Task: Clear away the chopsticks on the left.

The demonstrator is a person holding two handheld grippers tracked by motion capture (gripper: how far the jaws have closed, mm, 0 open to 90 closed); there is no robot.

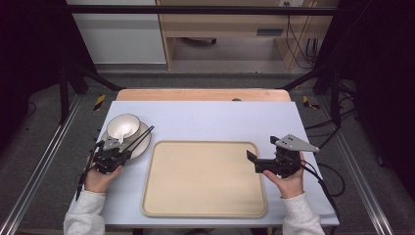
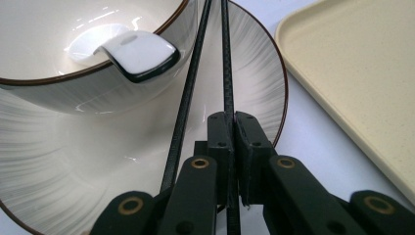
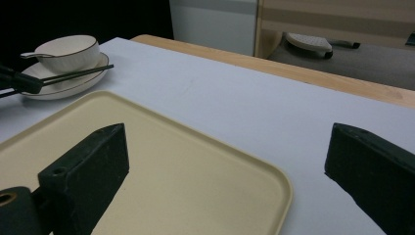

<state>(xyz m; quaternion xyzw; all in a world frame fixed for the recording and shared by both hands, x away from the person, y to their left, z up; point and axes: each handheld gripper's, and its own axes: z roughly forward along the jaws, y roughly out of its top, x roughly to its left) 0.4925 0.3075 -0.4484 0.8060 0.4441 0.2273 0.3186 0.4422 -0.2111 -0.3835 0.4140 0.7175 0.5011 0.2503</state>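
Nearest us in the left gripper view: the left gripper (image 2: 234, 122), fingers (image 2: 219, 132) pressed together on one black chopstick (image 2: 226, 58), which runs up between them across the plate (image 2: 73, 161). A second chopstick (image 2: 188, 93) lies just beside the first, outside the grip as far as we can tell, its lower end slipping under the left finger.

The plate carries a bowl (image 2: 58, 93) with a white spoon (image 2: 139, 56) hooked over its rim. In the high view this set sits at the counter's (image 1: 205, 120) left, just beside the empty beige tray (image 1: 203, 178).

The right gripper (image 1: 262, 159) hovers at the tray's right edge, fingers (image 3: 85, 169) wide apart, holding nothing.

We judge the step in hand to be the chopstick pickup, grasp made, lift not yet begun. The next move probably calls for a gentle raise clear of the plate rim and bowl without dragging the loose stick along, then a carry toward the tray. Whether one pinch can bring both sticks we cannot tell.
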